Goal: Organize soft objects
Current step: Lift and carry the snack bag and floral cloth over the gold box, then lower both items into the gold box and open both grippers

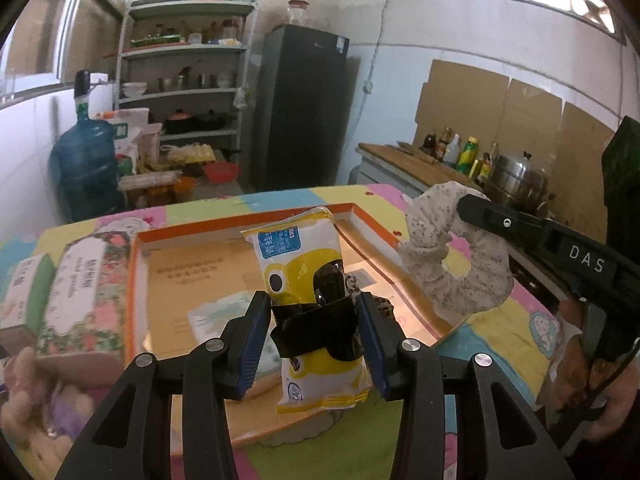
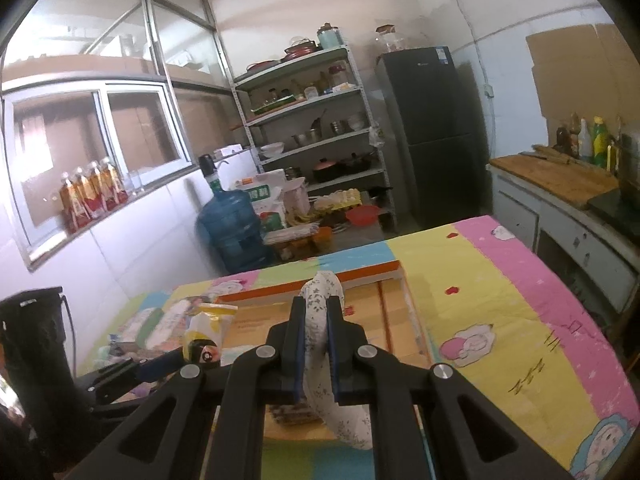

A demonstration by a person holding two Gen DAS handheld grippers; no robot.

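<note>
My left gripper (image 1: 312,308) is shut on a yellow and white wipes pack (image 1: 304,252) with black tape round it, held upright over the orange-rimmed cardboard box (image 1: 138,264). My right gripper (image 2: 318,312) is shut on a white speckled fabric scrunchie (image 2: 322,292), held over the box's right part. In the left wrist view the scrunchie (image 1: 452,256) hangs from the right gripper (image 1: 476,210) above the box's right rim. The wipes pack (image 2: 208,328) shows in the right wrist view at the left. A small pale packet (image 1: 218,314) lies in the box.
A flowered tissue box (image 1: 76,280) and a green and white box (image 1: 24,284) lie left of the box on the colourful cloth-covered table (image 2: 500,300). A plush toy (image 1: 36,408) lies at the near left. Behind are shelves (image 1: 188,72), a water jug (image 1: 86,164), a fridge (image 1: 300,108) and a counter (image 2: 560,184).
</note>
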